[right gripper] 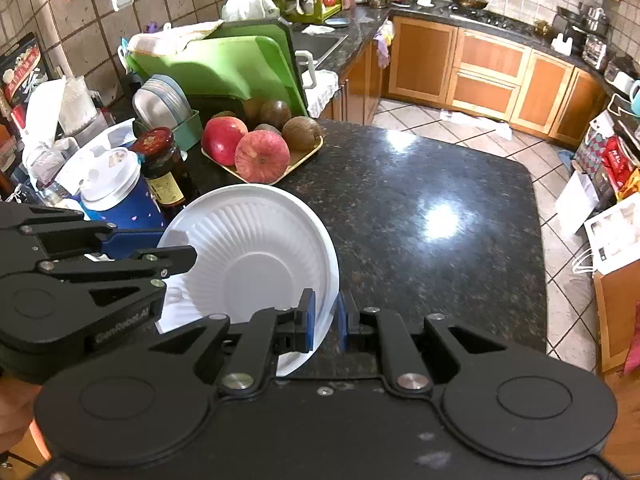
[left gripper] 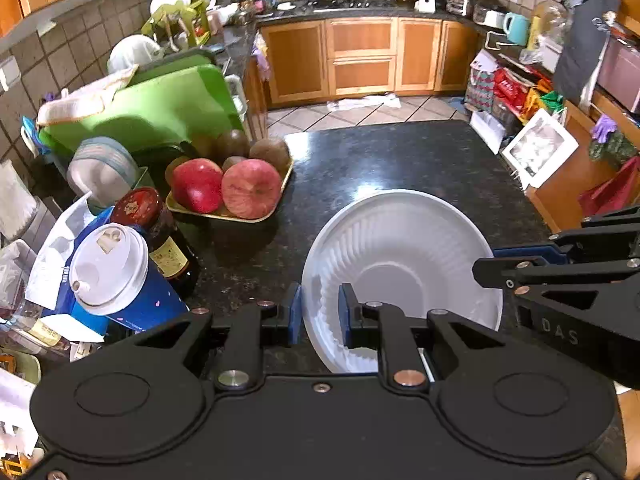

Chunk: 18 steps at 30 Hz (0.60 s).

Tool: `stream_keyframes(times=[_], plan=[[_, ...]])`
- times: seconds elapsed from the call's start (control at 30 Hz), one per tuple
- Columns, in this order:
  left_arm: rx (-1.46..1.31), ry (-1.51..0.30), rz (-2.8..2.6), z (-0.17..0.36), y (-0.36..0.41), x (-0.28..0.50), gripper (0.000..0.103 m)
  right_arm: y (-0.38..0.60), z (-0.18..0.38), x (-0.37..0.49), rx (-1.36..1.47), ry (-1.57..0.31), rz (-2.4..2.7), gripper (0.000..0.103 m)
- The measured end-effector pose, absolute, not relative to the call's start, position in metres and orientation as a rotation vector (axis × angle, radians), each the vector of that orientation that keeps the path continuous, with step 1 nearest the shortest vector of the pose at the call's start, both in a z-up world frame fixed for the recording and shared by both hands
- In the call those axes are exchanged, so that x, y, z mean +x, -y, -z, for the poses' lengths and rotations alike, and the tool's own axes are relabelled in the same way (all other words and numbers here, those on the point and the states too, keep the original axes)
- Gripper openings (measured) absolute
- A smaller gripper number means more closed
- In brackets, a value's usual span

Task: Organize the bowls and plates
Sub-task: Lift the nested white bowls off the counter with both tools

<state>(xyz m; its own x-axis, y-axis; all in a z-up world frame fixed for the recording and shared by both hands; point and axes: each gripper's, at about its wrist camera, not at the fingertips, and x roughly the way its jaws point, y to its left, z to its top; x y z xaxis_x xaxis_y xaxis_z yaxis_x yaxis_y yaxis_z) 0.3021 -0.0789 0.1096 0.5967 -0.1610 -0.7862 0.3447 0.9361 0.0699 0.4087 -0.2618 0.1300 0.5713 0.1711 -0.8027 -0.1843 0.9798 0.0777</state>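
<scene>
- Above the dark speckled counter (left gripper: pixel 400 160), I held one white ribbed disposable bowl (left gripper: pixel 400 256) with both tongs at once, its hollow side facing the cameras.
- My left gripper (left gripper: pixel 319 312) was pinched narrow on the bowl's near left rim, one blue pad outside the wall and one inside.
- My right gripper (right gripper: pixel 325 316) was closed almost completely, its blue pads clamped on the thin rim at the opposite side of the bowl.
- From the left wrist view, the right gripper came in from the right edge and met the bowl's rim there; from the right wrist view, the left gripper came in from the left and reached over the rim.
- Whether the bowl touched the counter or hung just clear of it, I could not tell.
- To the left, well apart from the bowl, sat a yellow tray (right gripper: pixel 304 156) with two red apples (right gripper: pixel 262 162) and several brown kiwis (right gripper: pixel 301 133).
- Nearer the bowl on that side stood a blue cup with a white lid (left gripper: pixel 108 270) and, just beside it, a dark jar with a red cap (left gripper: pixel 138 208).
- Behind the fruit, green cutting boards (left gripper: pixel 168 104) leaned upright, with a cloth draped over their top.
</scene>
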Motion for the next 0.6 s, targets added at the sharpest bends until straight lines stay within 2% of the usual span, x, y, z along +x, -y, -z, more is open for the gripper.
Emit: stream_keyframes(times=[0.6], plan=[[0.247, -0.876, 0.414, -0.121, 0.093, 0.216, 0.026, 0.288, -0.147, 0.293, -0.013, -0.914, -0.156, 0.014]])
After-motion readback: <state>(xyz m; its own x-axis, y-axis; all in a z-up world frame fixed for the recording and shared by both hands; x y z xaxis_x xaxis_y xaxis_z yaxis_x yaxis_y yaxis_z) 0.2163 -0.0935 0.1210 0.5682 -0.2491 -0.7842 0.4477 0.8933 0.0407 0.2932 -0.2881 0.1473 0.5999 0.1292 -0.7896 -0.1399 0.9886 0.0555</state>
